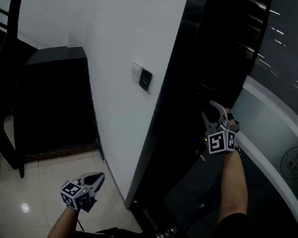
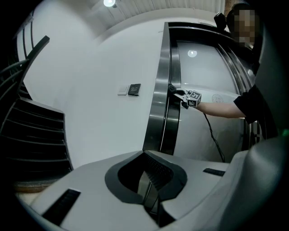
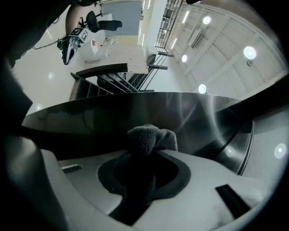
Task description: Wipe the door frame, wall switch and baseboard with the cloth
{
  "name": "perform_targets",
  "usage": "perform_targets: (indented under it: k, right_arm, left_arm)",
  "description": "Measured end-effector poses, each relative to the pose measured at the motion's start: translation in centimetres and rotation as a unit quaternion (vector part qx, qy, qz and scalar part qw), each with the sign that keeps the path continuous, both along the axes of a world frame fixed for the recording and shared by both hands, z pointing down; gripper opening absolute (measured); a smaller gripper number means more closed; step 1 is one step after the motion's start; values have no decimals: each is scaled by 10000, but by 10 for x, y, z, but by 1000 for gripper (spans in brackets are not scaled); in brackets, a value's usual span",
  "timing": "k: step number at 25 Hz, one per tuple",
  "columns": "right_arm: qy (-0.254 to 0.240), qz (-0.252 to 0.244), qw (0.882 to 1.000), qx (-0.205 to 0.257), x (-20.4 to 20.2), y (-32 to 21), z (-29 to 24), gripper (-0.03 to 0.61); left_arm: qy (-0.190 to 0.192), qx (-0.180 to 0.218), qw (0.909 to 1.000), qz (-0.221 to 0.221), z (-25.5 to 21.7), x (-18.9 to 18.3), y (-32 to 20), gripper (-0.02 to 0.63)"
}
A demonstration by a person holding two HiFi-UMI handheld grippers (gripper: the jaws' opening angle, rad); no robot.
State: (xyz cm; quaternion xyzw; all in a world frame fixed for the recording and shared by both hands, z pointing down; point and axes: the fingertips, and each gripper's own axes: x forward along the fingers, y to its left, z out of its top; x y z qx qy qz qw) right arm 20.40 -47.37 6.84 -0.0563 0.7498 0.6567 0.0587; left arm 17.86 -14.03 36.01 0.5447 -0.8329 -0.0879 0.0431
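Right gripper (image 3: pixel 146 151): jaws closed on the cloth (image 3: pixel 151 137), clamped at its middle. A bunched wad of grey, nubbly terry pokes out past the jaw tips. The wad sits right up at the door frame (image 3: pixel 135 113); whether it presses the metal or only nears it, I cannot tell. In the head view this gripper is raised against the frame's inner face, about halfway up, with my forearm reaching in from below.

Left gripper (image 2: pixel 151 189): jaws shut together, nothing between them. It hangs low, on the wall side of the frame and well apart from it, above the floor tiles (image 1: pixel 44 184).

Door frame: dark, polished metal, smooth and mirror-like, and it carries streaky reflections of ceiling lights. It runs as a tall, narrow upright band.

Wall switch (image 1: pixel 146 79): small dark square panel on the white wall (image 1: pixel 125 36), near the frame on the wall side, with a small pale plate touching its far edge.

Tiles: pale, glossy.

On the frame's other side: a glass door (image 1: pixel 272 132) with a frosted curved band.
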Motion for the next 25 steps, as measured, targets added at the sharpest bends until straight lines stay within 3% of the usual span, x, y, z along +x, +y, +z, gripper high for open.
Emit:
perform_targets:
  k: [10,25]
  right_arm:
    - [89,-220,9991,-343,-1,-3,44,84]
    - [595,-114,9966,-557,-1,-8,115,83]
  left_arm:
    - [-9,-164,9998,67,5,2,-9,2]
    - [9,-275,9995,176,10,4,-17,2]
